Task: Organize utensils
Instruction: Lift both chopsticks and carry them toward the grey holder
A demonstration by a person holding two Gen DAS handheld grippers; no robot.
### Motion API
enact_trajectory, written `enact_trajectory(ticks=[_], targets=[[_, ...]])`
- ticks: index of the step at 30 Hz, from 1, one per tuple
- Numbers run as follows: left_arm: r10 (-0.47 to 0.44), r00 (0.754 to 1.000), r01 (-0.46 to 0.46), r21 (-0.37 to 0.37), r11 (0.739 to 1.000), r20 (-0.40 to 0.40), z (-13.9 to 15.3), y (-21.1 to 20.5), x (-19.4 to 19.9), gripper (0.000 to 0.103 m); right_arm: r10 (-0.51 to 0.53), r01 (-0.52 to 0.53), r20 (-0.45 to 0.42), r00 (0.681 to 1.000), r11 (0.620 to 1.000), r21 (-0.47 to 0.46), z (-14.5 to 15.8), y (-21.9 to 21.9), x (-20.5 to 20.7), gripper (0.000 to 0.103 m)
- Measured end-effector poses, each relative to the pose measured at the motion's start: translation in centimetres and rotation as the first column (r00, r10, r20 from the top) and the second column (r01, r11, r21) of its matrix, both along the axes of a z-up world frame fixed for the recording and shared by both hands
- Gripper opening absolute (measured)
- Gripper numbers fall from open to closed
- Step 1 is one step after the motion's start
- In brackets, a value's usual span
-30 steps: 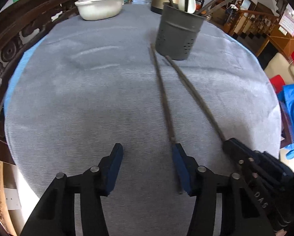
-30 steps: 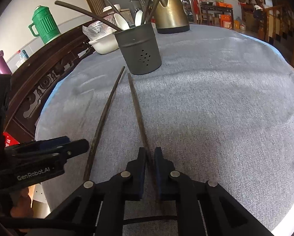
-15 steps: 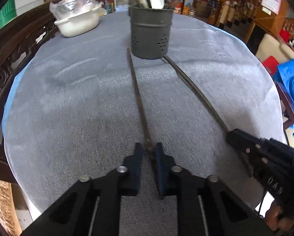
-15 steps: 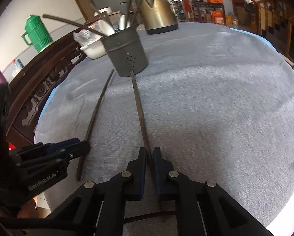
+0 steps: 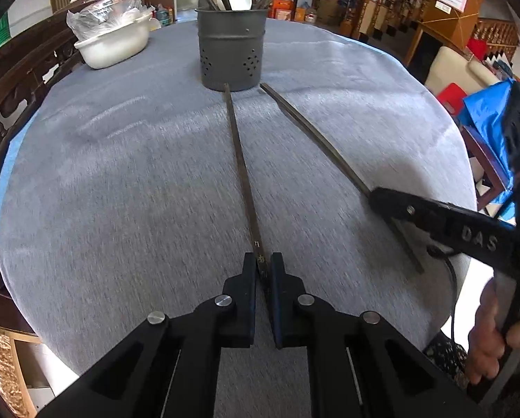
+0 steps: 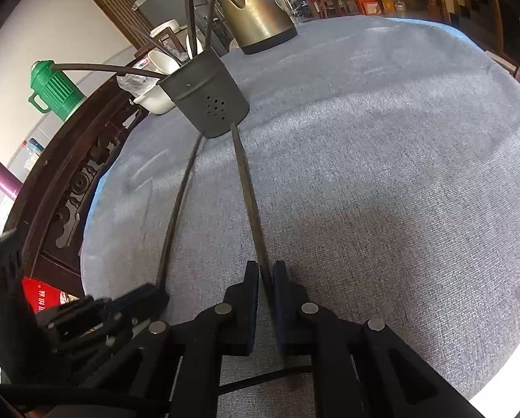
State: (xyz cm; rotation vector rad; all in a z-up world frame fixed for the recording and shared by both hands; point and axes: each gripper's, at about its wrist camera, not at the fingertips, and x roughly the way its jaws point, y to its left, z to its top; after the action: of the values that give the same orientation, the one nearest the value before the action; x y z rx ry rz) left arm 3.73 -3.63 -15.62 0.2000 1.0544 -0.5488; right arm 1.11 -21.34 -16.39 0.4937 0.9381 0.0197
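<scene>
Two long dark chopsticks lie on the grey tablecloth, their far tips near a grey perforated utensil holder (image 5: 230,54) (image 6: 209,102) that holds several utensils. My left gripper (image 5: 263,266) is shut on the near end of the left chopstick (image 5: 241,163) (image 6: 176,202). My right gripper (image 6: 266,273) (image 5: 378,196) is shut on the near end of the right chopstick (image 6: 247,188) (image 5: 315,136). Both chopsticks rest low over the cloth, pointing at the holder.
A white bowl (image 5: 112,47) with a plastic bag sits at the far left. A brass kettle (image 6: 256,12) stands behind the holder. A dark carved chair back (image 6: 72,188) borders the table's left edge. A person's hand (image 5: 493,334) holds the right gripper's handle.
My left gripper went from wide open to shut on the left chopstick's end. Both grippers rolled and shifted a little, so the holder now sits more centred ahead.
</scene>
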Motion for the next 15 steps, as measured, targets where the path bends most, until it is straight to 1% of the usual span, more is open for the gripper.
enact_trajectory(ticks=[5,7,9,10,11,12,15], targets=[[0.009,1.0,-0.009,-0.007,1.0,-0.017,0.3,0.3,0.5,0.009,0.001,-0.001,-0.002,1.0,1.0,0.025,0.0,-0.2,0.1,0.013],[0.014,1.0,-0.015,-0.026,1.0,-0.013,0.8,0.5,0.8,0.009,0.006,-0.006,-0.007,1.0,0.999,0.039,0.1,-0.4,0.1,0.014],[0.011,1.0,-0.011,-0.044,0.999,0.004,1.6,0.7,1.2,0.01,0.003,-0.003,-0.009,1.0,0.999,0.036,0.2,-0.8,0.2,0.019],[0.011,1.0,-0.011,-0.046,0.999,0.011,1.8,0.7,1.4,0.011,-0.006,0.007,-0.007,1.0,0.999,0.035,0.3,-1.1,0.2,0.024],[0.015,1.0,-0.014,-0.047,0.999,0.021,2.1,0.7,1.8,0.012,-0.018,0.019,-0.003,1.0,0.999,0.041,0.5,-1.4,0.2,0.026],[0.02,0.999,-0.019,-0.049,0.999,0.027,2.3,0.7,2.2,0.013,-0.029,0.028,0.013,1.0,0.998,0.053,0.8,-1.9,0.3,0.026],[0.039,0.999,-0.038,-0.057,0.998,0.025,2.4,0.6,3.9,0.013,-0.036,0.035,0.043,0.998,0.999,0.034,1.5,-2.5,1.0,0.026]])
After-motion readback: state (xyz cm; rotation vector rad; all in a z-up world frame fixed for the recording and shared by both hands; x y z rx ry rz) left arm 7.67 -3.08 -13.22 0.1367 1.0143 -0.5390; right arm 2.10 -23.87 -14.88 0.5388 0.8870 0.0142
